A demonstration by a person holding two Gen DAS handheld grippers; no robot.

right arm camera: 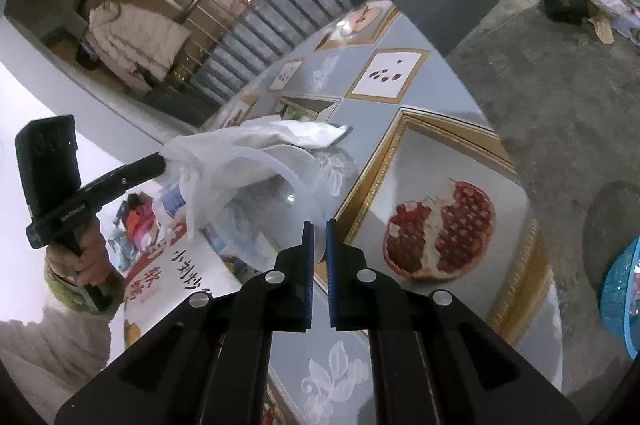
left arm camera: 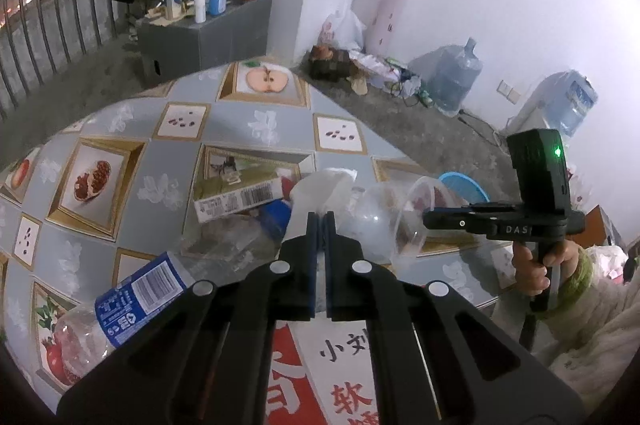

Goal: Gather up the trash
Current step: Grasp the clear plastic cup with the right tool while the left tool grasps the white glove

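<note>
Left wrist view: left gripper (left arm camera: 320,215) fingers clamp white plastic bag (left arm camera: 320,185); right gripper (right arm camera: 319,223) fingers slightly apart.

Tablecloth (left arm camera: 168,161): grey, gold-framed fruit pictures, white leaf prints. Plastic bag (right arm camera: 248,149): white, translucent. Bottle (left arm camera: 120,309): clear, blue label with white barcode. Carton (left arm camera: 236,195): olive green, white barcode side. Basket (left arm camera: 466,185): light blue. Leaflet (left arm camera: 320,377): white and red, black and red characters. Gripper fingers (right arm camera: 307,245): black, blue pads.
</note>
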